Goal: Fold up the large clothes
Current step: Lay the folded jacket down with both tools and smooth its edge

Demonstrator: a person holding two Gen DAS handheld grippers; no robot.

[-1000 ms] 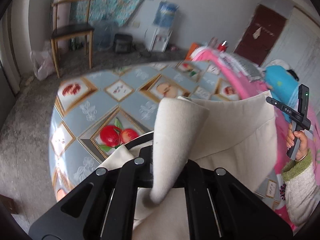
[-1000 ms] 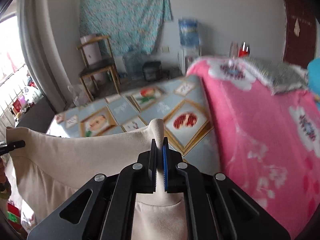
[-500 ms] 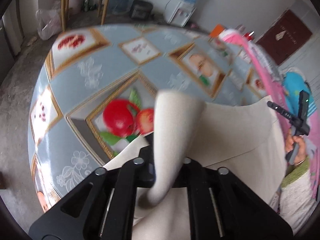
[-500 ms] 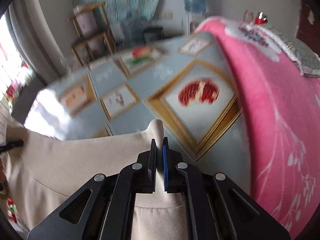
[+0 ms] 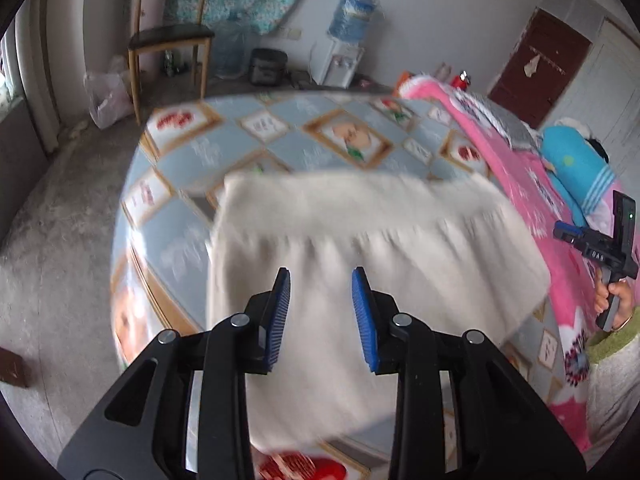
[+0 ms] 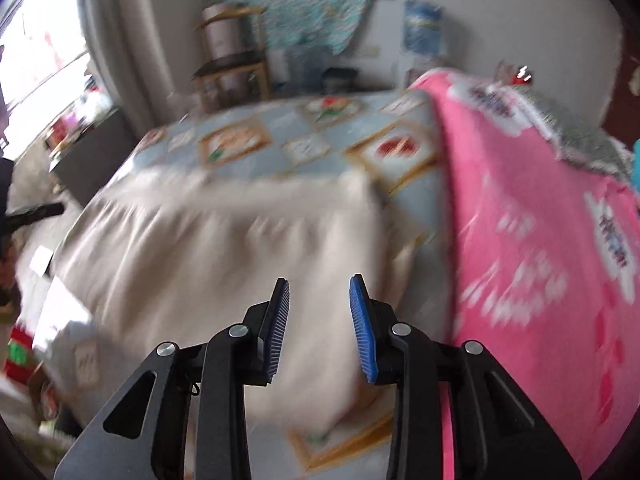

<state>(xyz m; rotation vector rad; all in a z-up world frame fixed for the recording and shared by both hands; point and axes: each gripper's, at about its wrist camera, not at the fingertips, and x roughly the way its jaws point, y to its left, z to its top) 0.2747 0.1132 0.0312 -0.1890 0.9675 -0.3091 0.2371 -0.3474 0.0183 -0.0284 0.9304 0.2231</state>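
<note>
A cream garment (image 5: 360,240) lies spread and blurred on the blue patterned bed cover (image 5: 280,136). In the left wrist view my left gripper (image 5: 321,280) hangs over its near part, jaws opening, nothing between the blue pads (image 5: 280,312). The right wrist view shows the same garment (image 6: 224,248) under my right gripper (image 6: 319,286), whose jaws are also opening with nothing between them. The right gripper (image 5: 600,248) also appears at the right edge of the left wrist view, held by a hand in a green cuff.
A pink flowered blanket (image 6: 540,240) covers the bed's right side, with a blue cushion (image 5: 576,168) on it. Beyond the bed stand a wooden chair (image 5: 168,36), a water dispenser (image 5: 344,56) and a dark red door (image 5: 536,68). Bare concrete floor (image 5: 52,240) lies to the left.
Both grippers were shut on the cream garment's edge and held it up. Now both have let go and pulled back, and the garment has dropped flat onto the bed cover.
</note>
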